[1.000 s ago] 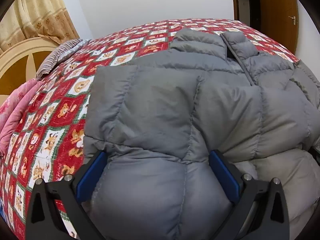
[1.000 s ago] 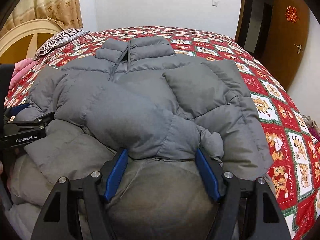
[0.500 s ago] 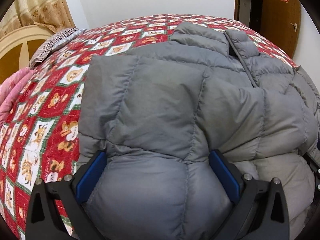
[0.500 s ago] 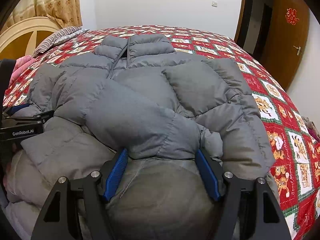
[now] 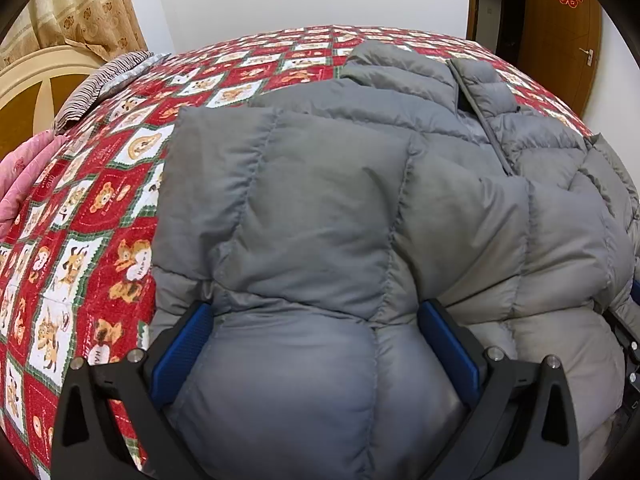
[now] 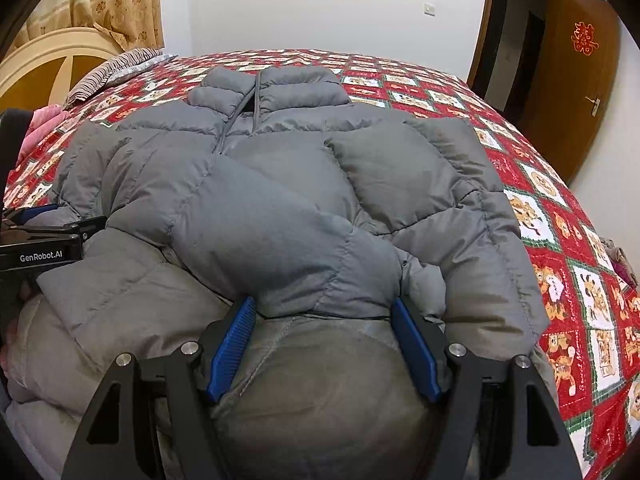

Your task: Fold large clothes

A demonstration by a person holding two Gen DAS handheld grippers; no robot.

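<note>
A grey puffer jacket (image 5: pixel 340 208) lies front-up on the bed, collar at the far end, both sleeves folded across its chest. My left gripper (image 5: pixel 316 312) holds the thick lower hem between wide-spread blue pads, lifted over the body. My right gripper (image 6: pixel 324 312) grips the hem (image 6: pixel 320 380) further right in the same way, jaws wide around the bulky fabric. The jacket (image 6: pixel 280 184) fills the right wrist view, and the left gripper (image 6: pixel 44 240) shows at its left edge.
A red patterned bedspread (image 5: pixel 100 208) covers the bed. A pink blanket (image 5: pixel 24 176) and a striped pillow (image 5: pixel 100 84) lie at the left by the cream headboard (image 5: pixel 36 80). A wooden door (image 6: pixel 576 80) stands at the right.
Both grippers have carried the hem forward toward the collar. The jacket looms larger and fills more of both views.
</note>
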